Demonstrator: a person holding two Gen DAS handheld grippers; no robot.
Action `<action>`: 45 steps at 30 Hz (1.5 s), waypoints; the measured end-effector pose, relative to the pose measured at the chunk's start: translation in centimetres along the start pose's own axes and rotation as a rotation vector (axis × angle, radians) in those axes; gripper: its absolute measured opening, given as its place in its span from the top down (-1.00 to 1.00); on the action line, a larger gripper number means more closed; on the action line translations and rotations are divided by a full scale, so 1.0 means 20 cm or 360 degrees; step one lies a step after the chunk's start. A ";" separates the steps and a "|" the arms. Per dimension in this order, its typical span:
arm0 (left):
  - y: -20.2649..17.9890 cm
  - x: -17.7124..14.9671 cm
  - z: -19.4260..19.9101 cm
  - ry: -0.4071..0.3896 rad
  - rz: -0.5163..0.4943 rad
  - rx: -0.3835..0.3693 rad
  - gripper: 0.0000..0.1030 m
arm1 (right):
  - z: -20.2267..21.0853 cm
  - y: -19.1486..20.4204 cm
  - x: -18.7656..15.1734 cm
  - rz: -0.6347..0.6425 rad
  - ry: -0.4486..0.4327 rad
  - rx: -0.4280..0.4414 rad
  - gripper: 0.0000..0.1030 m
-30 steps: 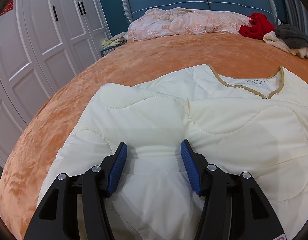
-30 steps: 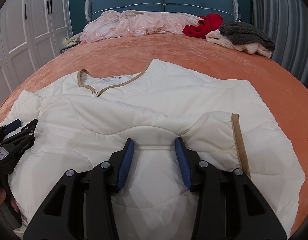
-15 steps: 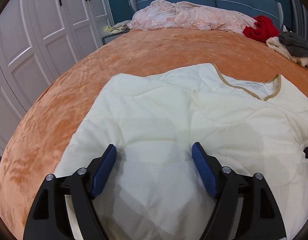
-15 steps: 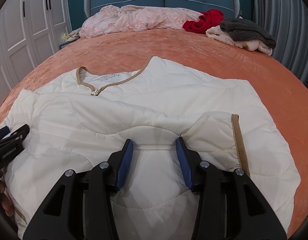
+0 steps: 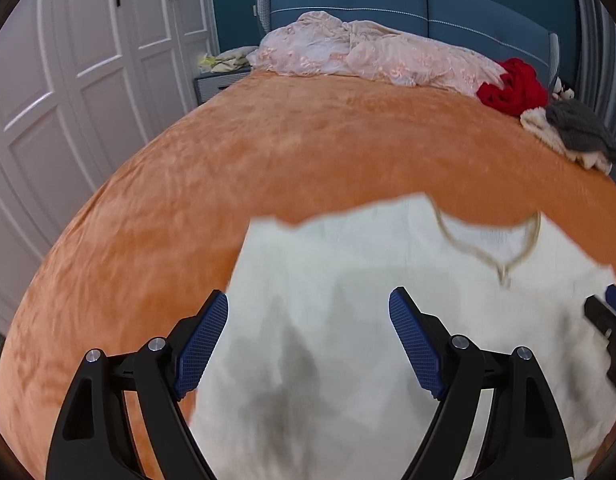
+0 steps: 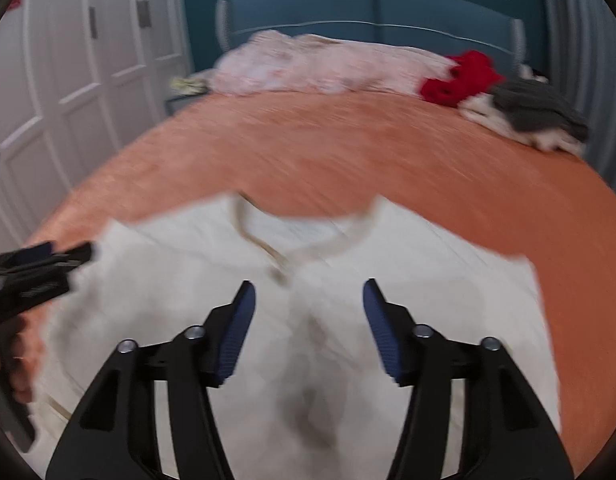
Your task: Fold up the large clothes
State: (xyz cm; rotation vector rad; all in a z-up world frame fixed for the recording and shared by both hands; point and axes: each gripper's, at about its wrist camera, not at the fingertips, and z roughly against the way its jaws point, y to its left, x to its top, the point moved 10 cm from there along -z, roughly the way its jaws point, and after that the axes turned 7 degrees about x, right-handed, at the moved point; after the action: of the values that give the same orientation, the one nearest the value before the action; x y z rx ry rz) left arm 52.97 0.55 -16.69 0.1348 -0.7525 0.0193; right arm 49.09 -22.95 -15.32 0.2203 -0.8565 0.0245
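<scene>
Right now the big cream jacket (image 5: 348, 320) lies flat on the orange bed cover (image 5: 308, 152). Its neck has a tan edge (image 5: 484, 256) that makes a V shape, and the neck points toward the far end of the bed. Both pictures are blurry, so the stitching on the jacket is hard to see.

Over the jacket hangs the left gripper (image 5: 308, 336). Its two blue pads are spread wide apart and nothing is between them. One pad (image 5: 202, 344) sits over the jacket's left edge, where the cream cloth meets the orange cover. The right gripper (image 6: 306, 328) is also spread wide, with nothing in it. It hangs over the middle of the jacket, just below the V of the neck. Dark shadows fall on the cloth under both grippers.

Each gripper can be seen from the other one's camera, at the side of the picture.

Farther back, at the head of the bed, lies a crumpled pink blanket (image 5: 372, 56). Beside it are a red cloth (image 5: 512, 88) and a grey and cream pile (image 5: 572, 136). Behind them is a blue headboard (image 5: 388, 4). White wardrobe doors (image 5: 68, 80) stand along the left side of the room.
</scene>
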 end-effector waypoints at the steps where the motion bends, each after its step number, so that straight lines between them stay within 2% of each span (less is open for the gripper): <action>1: -0.01 0.05 -0.04 0.0022 0.0004 -0.0028 -0.56 | -0.06 0.05 0.06 -0.0008 0.0026 0.0086 -0.19; 4: -0.04 0.17 -0.22 0.0106 -0.0027 -0.0024 -0.56 | -0.29 0.11 0.19 -0.0109 0.0125 0.0263 -0.20; 5: -0.05 0.19 -0.28 0.0127 -0.0051 -0.0010 -0.55 | -0.36 0.12 0.21 -0.0145 0.0157 0.0285 -0.19; 8: -0.09 0.20 -0.43 0.0176 -0.0083 -0.0008 -0.46 | -0.60 0.11 0.24 -0.0197 0.0238 0.0289 -0.19; 10: -0.12 0.18 -0.51 0.0203 -0.0096 -0.0012 -0.45 | -0.74 0.09 0.22 -0.0165 0.0308 0.0238 -0.18; 12: -0.14 0.14 -0.58 0.0229 -0.0116 -0.0026 -0.44 | -0.87 0.10 0.17 -0.0134 0.0401 0.0225 -0.07; 13: -0.15 0.11 -0.62 0.0238 -0.0126 -0.0036 -0.43 | -0.91 0.10 0.15 -0.0133 0.0425 0.0232 0.03; 14: -0.16 0.09 -0.64 0.0228 -0.0134 -0.0033 -0.43 | -0.95 0.11 0.12 -0.0137 0.0456 0.0278 0.22; 16: -0.16 0.08 -0.66 0.0180 -0.0147 -0.0021 -0.44 | -0.97 0.14 0.09 -0.0128 0.0469 0.0341 0.46; 17: -0.16 0.07 -0.66 0.0162 -0.0148 -0.0019 -0.44 | -0.97 0.16 0.09 -0.0109 0.0458 0.0378 0.72; 19: -0.16 0.06 -0.67 0.0137 -0.0146 -0.0012 -0.44 | -0.96 0.16 0.08 -0.0087 0.0440 0.0392 0.93; 22: -0.15 0.04 -0.68 0.0116 -0.0122 -0.0020 -0.49 | -0.94 0.11 0.08 -0.0088 0.0377 0.0309 0.98; 24: -0.14 0.05 -0.69 0.0119 -0.0109 -0.0027 -0.51 | -0.96 0.09 0.09 -0.0127 0.0358 0.0302 1.00; 25: -0.14 0.05 -0.69 0.0117 -0.0108 -0.0023 -0.52 | -0.96 0.04 0.07 -0.0132 0.0356 0.0214 1.00; 27: -0.14 0.05 -0.70 0.0110 -0.0118 -0.0002 -0.53 | -0.96 -0.03 0.07 -0.0234 0.0320 0.0201 1.00; 30: -0.15 0.05 -0.69 0.0107 -0.0151 0.0046 -0.54 | -0.85 -0.14 0.12 -0.0375 0.0197 0.0186 0.99; 33: -0.14 0.08 -0.63 0.0102 -0.0176 0.0049 -0.50 | -0.60 -0.29 0.19 -0.0358 0.0085 0.0116 0.90; 34: -0.15 0.11 -0.56 0.0063 -0.0188 0.0029 -0.50 | -0.53 -0.34 0.19 -0.0347 0.0071 0.0094 0.73; 35: -0.18 0.14 -0.49 0.0021 -0.0199 -0.0038 -0.50 | -0.44 -0.42 0.20 -0.0340 0.0047 0.0052 0.45; 37: -0.30 0.20 -0.34 -0.0037 -0.0223 -0.0192 -0.50 | -0.30 -0.57 0.21 -0.0324 0.0005 -0.0009 0.20; 41: -0.71 0.27 -0.13 -0.0044 -0.0312 -0.0525 -0.53 | -0.20 -0.85 0.15 -0.0386 0.0058 -0.0130 0.20; 43: -0.96 0.27 -0.08 -0.0005 -0.0375 -0.0667 -0.54 | -0.18 -0.94 0.12 -0.0465 0.0078 -0.0111 0.25; 45: -1.16 0.25 -0.07 0.0005 -0.0442 -0.0731 -0.54 | -0.19 -1.00 0.08 -0.0535 0.0096 -0.0050 0.43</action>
State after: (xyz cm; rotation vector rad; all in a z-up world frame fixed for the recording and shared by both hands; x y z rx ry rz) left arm 59.03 -22.50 -16.95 -0.1995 -0.7128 -0.4152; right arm 55.26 -41.75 -20.18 0.3298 -0.7505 -0.2946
